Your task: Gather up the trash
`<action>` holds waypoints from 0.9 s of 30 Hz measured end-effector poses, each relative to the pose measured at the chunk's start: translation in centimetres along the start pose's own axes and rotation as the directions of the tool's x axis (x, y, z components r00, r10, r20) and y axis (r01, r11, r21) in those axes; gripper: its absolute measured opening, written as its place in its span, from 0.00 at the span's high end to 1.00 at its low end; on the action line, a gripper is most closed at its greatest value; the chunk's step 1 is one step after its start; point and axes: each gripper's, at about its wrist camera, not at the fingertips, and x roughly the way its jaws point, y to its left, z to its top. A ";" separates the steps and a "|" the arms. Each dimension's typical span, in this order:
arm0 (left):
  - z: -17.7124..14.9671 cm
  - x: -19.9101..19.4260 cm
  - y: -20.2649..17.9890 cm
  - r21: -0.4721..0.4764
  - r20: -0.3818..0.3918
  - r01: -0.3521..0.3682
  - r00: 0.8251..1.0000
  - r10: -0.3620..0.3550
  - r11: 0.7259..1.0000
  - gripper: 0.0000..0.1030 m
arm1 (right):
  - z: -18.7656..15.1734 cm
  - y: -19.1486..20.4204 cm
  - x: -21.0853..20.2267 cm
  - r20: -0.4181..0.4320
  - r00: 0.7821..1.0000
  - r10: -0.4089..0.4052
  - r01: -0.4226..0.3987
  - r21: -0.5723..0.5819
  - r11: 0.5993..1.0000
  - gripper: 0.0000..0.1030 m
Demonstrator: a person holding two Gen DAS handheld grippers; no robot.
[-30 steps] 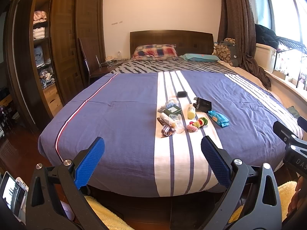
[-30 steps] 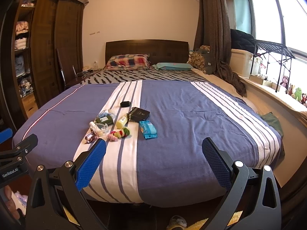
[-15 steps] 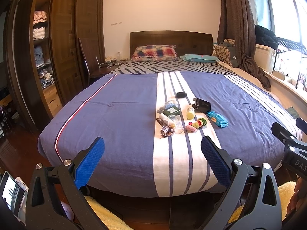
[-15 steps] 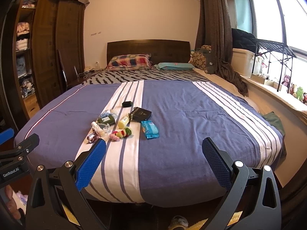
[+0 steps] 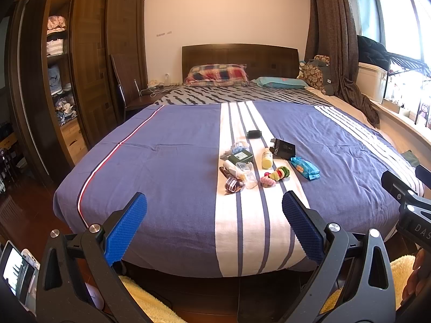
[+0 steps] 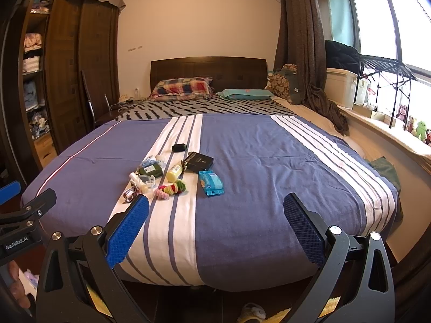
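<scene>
A cluster of small items lies on the white stripe of the blue bedspread (image 5: pixel 167 161): a black box (image 5: pixel 282 148), a yellow bottle (image 5: pixel 267 158), a blue wipes pack (image 5: pixel 305 168), a green packet (image 5: pixel 239 157), clear plastic pieces (image 5: pixel 246 173), coloured hair ties (image 5: pixel 277 175), a tape roll (image 5: pixel 232 183) and a small black object (image 5: pixel 254 134). The same cluster shows in the right wrist view, with the wipes pack (image 6: pixel 211 183) and black box (image 6: pixel 198 161). My left gripper (image 5: pixel 214 210) and right gripper (image 6: pixel 215 211) are both open and empty, short of the bed's foot edge.
A dark wooden wardrobe (image 5: pixel 89 62) with open shelves stands left of the bed, with a chair (image 5: pixel 126 80) beside it. Pillows (image 5: pixel 218 72) lie at the headboard. A window ledge (image 6: pixel 390 132) with a drying rack and toys runs along the right. A yellow rug (image 5: pixel 145 301) lies below.
Both grippers have edged slightly closer to the bed; the item cluster sits a little nearer in view. Both jaws stay open.
</scene>
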 end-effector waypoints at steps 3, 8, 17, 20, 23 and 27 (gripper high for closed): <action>0.0 -0.1 0.0 -0.001 0.001 -0.001 1.000 0.001 1.000 0.08 | 0.0 0.0 0.0 0.001 1.000 0.002 -0.002 -0.002 1.000 0.03; 0.0 0.0 0.0 0.000 0.000 0.002 1.000 -0.002 1.000 0.08 | 0.0 0.0 0.0 0.002 1.000 0.002 -0.002 -0.001 1.000 0.03; -0.1 0.0 0.1 -0.001 0.002 0.001 1.000 -0.001 1.000 0.08 | 0.0 -0.1 -0.1 0.007 1.000 0.009 -0.009 0.008 1.000 0.03; -0.1 0.0 0.1 -0.004 0.000 0.003 1.000 -0.003 1.000 0.08 | -0.1 -0.1 0.0 0.003 1.000 0.009 -0.009 0.008 1.000 0.03; -0.1 0.1 0.0 -0.009 -0.004 0.002 1.000 -0.002 1.000 0.08 | -0.2 0.0 0.1 0.003 1.000 0.009 -0.009 0.004 1.000 0.03; -0.3 0.7 0.2 -0.012 -0.020 0.000 1.000 0.000 1.000 0.08 | -0.3 0.0 0.6 -0.010 1.000 -0.001 0.001 0.000 1.000 0.03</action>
